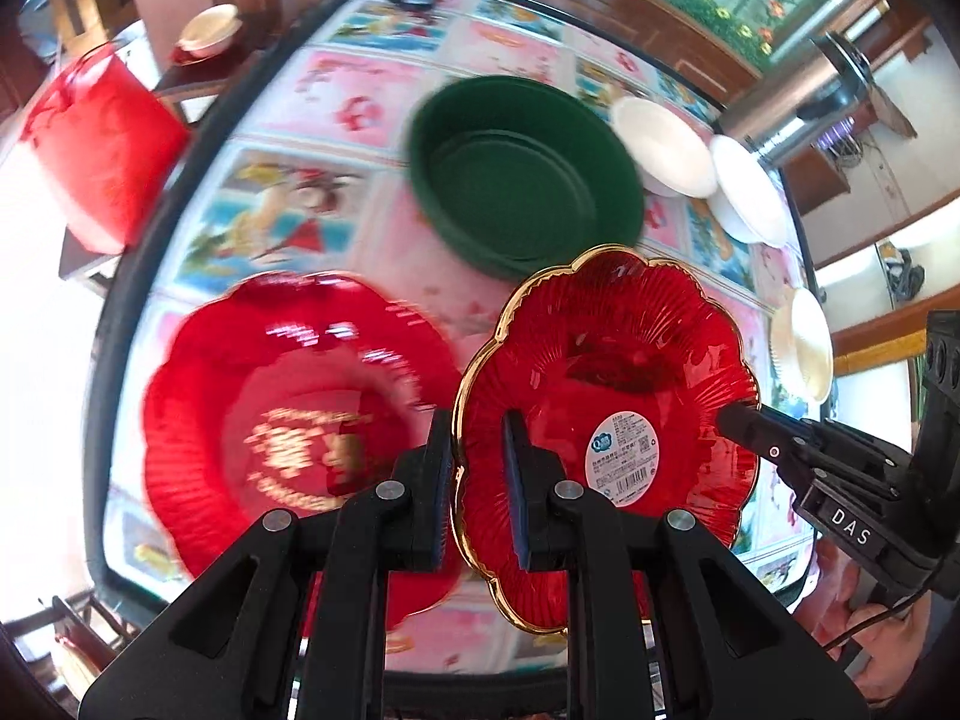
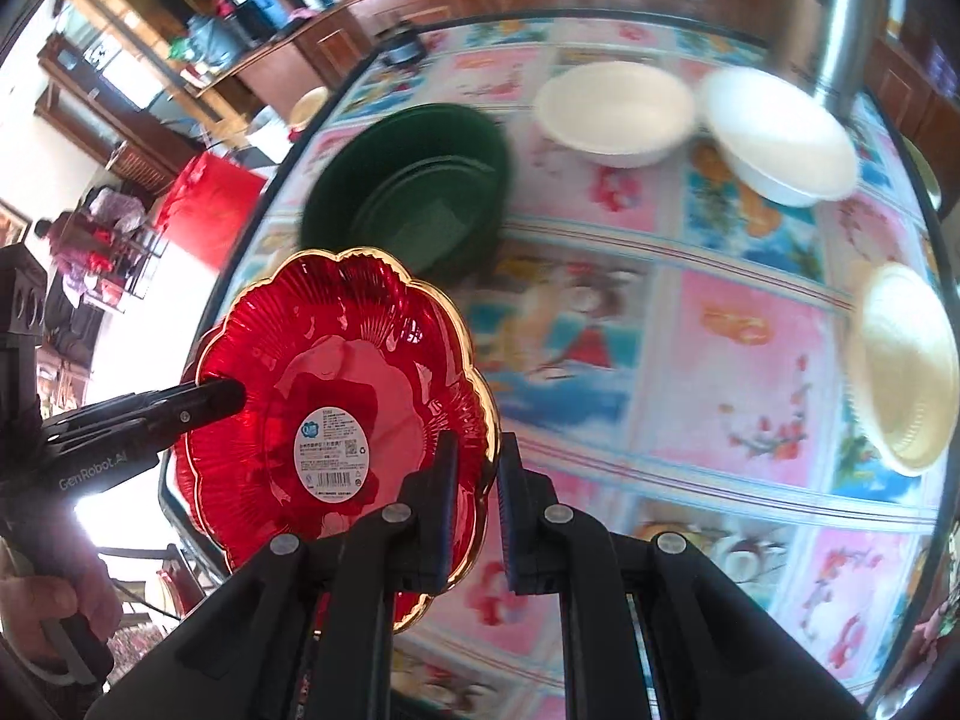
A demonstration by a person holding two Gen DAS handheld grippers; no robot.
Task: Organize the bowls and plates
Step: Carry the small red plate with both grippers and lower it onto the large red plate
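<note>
A red scalloped glass plate [image 1: 606,420] with a gold rim and a white sticker is held above the table by both grippers. My left gripper [image 1: 477,474] is shut on its left rim. My right gripper [image 2: 477,498] is shut on its right rim [image 2: 360,414]. The right gripper's fingertip shows in the left wrist view [image 1: 744,423]. A larger red plate [image 1: 282,426] with gold writing lies on the table, left of the held plate. A dark green bowl [image 1: 522,174] sits behind. Two white bowls [image 2: 615,111] [image 2: 780,138] stand beyond it.
The table has a colourful patterned cover [image 2: 690,324] and a dark edge. A cream bowl [image 2: 906,369] sits near the right edge. A metal pole [image 2: 849,18] rises at the back right. A red bag [image 1: 102,144] stands off the table to the left.
</note>
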